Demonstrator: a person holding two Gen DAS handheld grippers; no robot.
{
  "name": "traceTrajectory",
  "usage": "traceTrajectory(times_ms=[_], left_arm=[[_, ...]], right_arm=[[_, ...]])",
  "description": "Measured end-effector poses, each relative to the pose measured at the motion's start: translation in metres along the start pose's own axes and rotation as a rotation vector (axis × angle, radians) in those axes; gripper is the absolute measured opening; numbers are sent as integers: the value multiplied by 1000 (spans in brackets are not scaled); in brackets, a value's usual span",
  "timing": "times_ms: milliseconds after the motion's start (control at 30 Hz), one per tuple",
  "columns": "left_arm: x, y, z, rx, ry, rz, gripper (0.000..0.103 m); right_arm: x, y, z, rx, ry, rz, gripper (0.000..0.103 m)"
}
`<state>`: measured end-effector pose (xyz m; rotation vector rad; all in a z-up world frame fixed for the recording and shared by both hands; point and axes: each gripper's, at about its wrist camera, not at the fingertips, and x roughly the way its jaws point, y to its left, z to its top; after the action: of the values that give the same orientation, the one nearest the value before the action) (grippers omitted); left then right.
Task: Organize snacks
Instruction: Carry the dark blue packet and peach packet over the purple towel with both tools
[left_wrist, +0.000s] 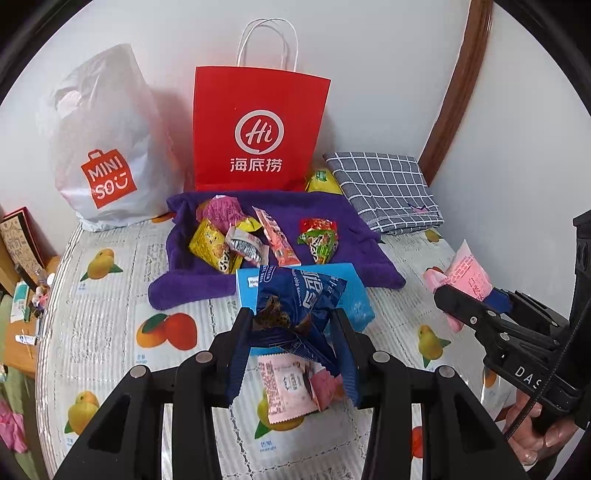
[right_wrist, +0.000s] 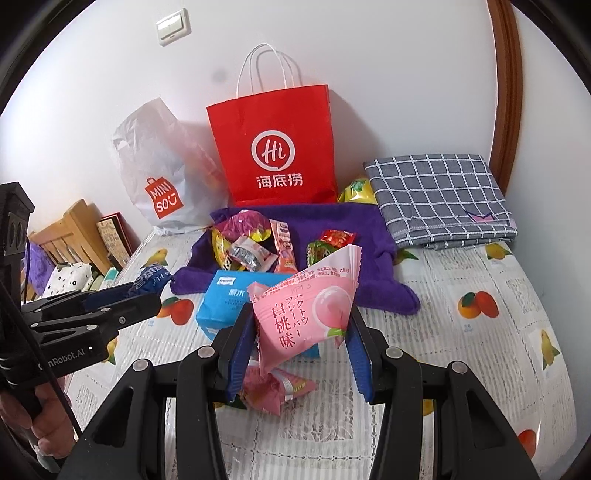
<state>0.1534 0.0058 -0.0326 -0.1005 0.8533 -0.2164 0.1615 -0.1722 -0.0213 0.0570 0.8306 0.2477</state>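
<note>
My left gripper (left_wrist: 291, 325) is closed on a dark blue crinkled foil cookie packet (left_wrist: 299, 295), held clear of the table; my right gripper (right_wrist: 301, 325) is likewise clamped on a pink peach-flavour wafer packet (right_wrist: 299, 314), also lifted. Below lie another pink packet (left_wrist: 291, 387) and a light blue carton (right_wrist: 225, 302) on the fruit-print plastic tablecloth (left_wrist: 110, 314). Beyond, the purple towel (left_wrist: 332, 214) carries the loose snack pile (left_wrist: 240, 240); the red paper carrier bag (left_wrist: 258, 129) stands behind it, touching the towel's far edge. Judgement: mid-transfer, both items picked. Next move calls for carrying each forward and releasing, whether onto the towel or into the bag I cannot tell.
</note>
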Motion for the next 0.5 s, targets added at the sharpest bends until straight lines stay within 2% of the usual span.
traceTrajectory(times_ms=[500], left_arm=[[11, 3, 25, 3, -17, 19, 40]], right_arm=[[15, -4, 22, -24, -3, -7, 47]])
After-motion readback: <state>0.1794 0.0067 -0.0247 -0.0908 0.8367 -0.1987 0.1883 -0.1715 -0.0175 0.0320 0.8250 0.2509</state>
